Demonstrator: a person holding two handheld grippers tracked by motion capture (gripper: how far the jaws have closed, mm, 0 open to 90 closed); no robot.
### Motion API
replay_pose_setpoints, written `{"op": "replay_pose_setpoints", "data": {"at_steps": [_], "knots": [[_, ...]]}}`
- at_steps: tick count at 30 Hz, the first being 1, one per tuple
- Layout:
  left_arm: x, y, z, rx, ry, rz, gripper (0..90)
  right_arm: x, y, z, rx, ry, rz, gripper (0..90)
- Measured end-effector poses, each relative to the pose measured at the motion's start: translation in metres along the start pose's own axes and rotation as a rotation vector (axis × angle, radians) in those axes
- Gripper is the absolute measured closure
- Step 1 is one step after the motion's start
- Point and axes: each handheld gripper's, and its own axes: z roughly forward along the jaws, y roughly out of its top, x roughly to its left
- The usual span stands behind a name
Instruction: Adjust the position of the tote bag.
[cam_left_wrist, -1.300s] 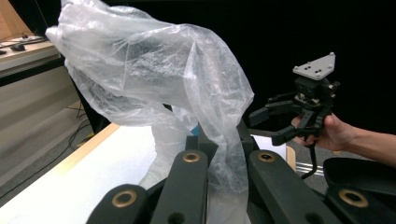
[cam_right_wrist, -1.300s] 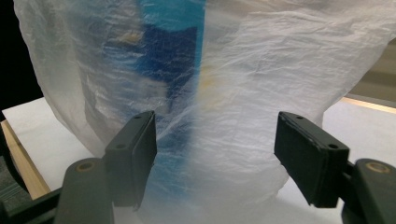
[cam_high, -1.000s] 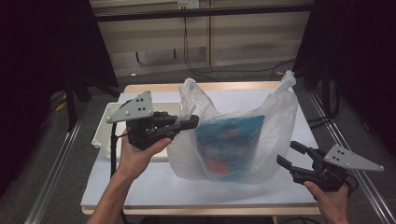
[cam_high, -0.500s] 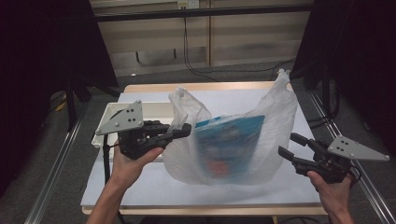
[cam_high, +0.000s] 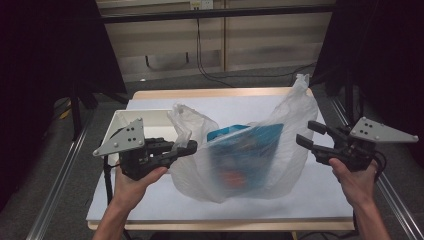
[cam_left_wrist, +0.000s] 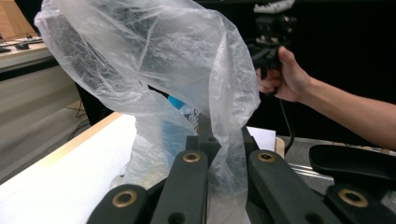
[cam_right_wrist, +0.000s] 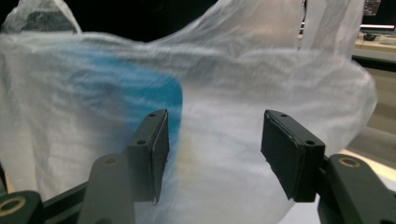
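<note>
A translucent white plastic bag (cam_high: 250, 170) stands on the table with a blue package (cam_high: 247, 142) inside. My left gripper (cam_high: 192, 146) is shut on the bag's left handle; in the left gripper view the film (cam_left_wrist: 163, 60) is pinched between the jaws of that gripper (cam_left_wrist: 224, 158). My right gripper (cam_high: 306, 134) hovers at the bag's right side, open, and its jaws have just been closing. In the right gripper view the bag (cam_right_wrist: 233, 84) and the blue package (cam_right_wrist: 135, 88) lie just beyond the right gripper (cam_right_wrist: 212, 140). Its pads (cam_right_wrist: 161, 140) press on nothing.
A white tray (cam_high: 117, 127) sits at the table's left, behind my left gripper. A white sheet (cam_high: 150, 200) covers the table. A metal rail (cam_high: 55, 185) runs along the left side. The other hand and its gripper (cam_left_wrist: 273, 37) show far off in the left gripper view.
My left gripper has drawn the bag handle left and nearer, and the bag has shifted left with it. My right gripper has risen toward the bag's right side, its jaws narrower.
</note>
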Motion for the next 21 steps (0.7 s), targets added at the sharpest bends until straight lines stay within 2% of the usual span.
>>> {"op": "replay_pose_setpoints", "data": {"at_steps": [7, 14, 21], "knots": [[-0.001, -0.005, -0.004, 0.006, 0.004, -0.003, 88.1, -0.009, 0.021, 0.011, -0.008, -0.003, -0.023, 40.8], [0.002, -0.007, -0.005, 0.002, 0.009, -0.012, 88.1, -0.023, 0.039, 0.019, -0.024, -0.014, -0.019, 37.5], [0.005, -0.007, -0.007, 0.003, 0.015, -0.014, 88.1, -0.033, 0.056, 0.04, -0.027, 0.037, -0.01, 35.2]]}}
